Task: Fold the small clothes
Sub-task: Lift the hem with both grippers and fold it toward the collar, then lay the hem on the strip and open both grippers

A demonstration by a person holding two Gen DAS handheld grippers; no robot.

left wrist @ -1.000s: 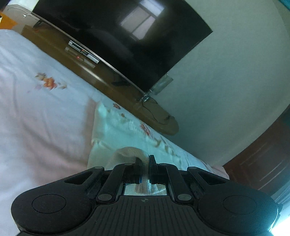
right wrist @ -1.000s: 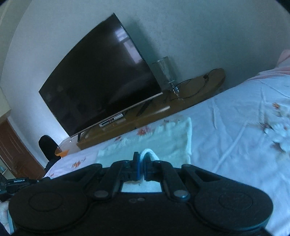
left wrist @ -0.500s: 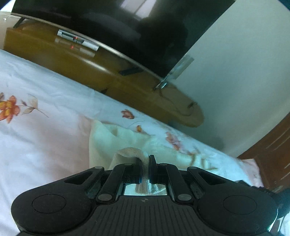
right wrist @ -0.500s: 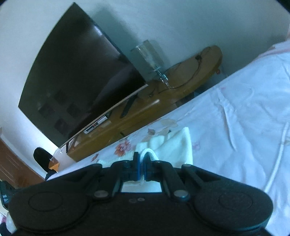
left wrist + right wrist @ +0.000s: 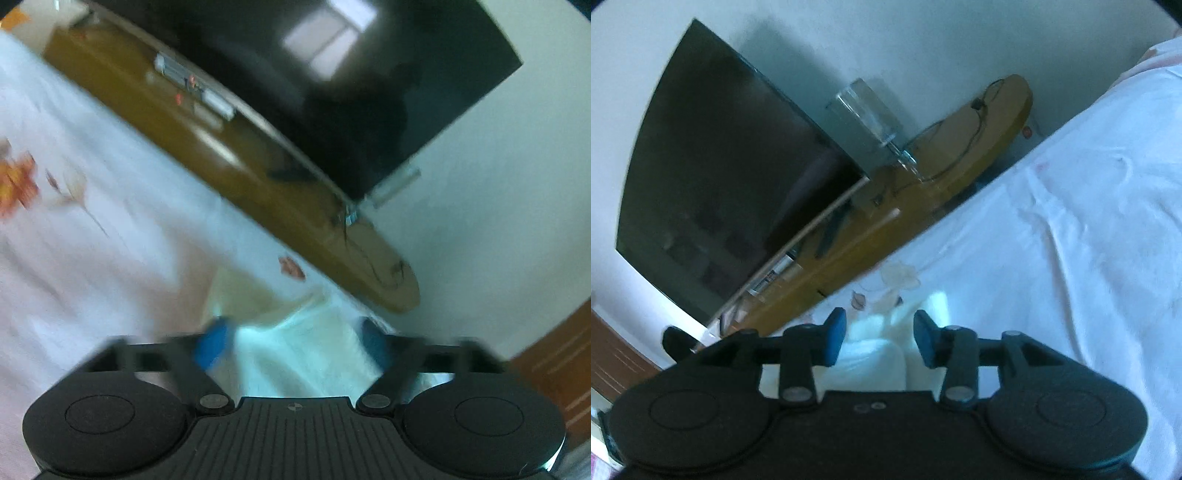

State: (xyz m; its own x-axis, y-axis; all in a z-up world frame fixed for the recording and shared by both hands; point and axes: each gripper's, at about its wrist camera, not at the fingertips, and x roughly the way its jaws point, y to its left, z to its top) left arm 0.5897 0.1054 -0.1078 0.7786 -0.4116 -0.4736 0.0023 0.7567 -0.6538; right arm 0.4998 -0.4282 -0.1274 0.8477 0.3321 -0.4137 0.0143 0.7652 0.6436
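Left tongs [image 5: 295, 341] opening wide, blurred, pads off the cloth [image 5: 295, 354] lying between them. Right tongs [image 5: 880, 338] also opening, cloth [image 5: 871, 358] loose between the pads. Cloth lying on bed [image 5: 1052, 258], TV [image 5: 720, 166] beyond.

Both pairs of jaws, a second ago pinched on the cream garment [image 5: 295, 354], are opening and no longer press it. The left gripper [image 5: 295, 341] stands wide, the right gripper [image 5: 880, 338] less so. The cloth lies folded on the bed [image 5: 1071, 258].
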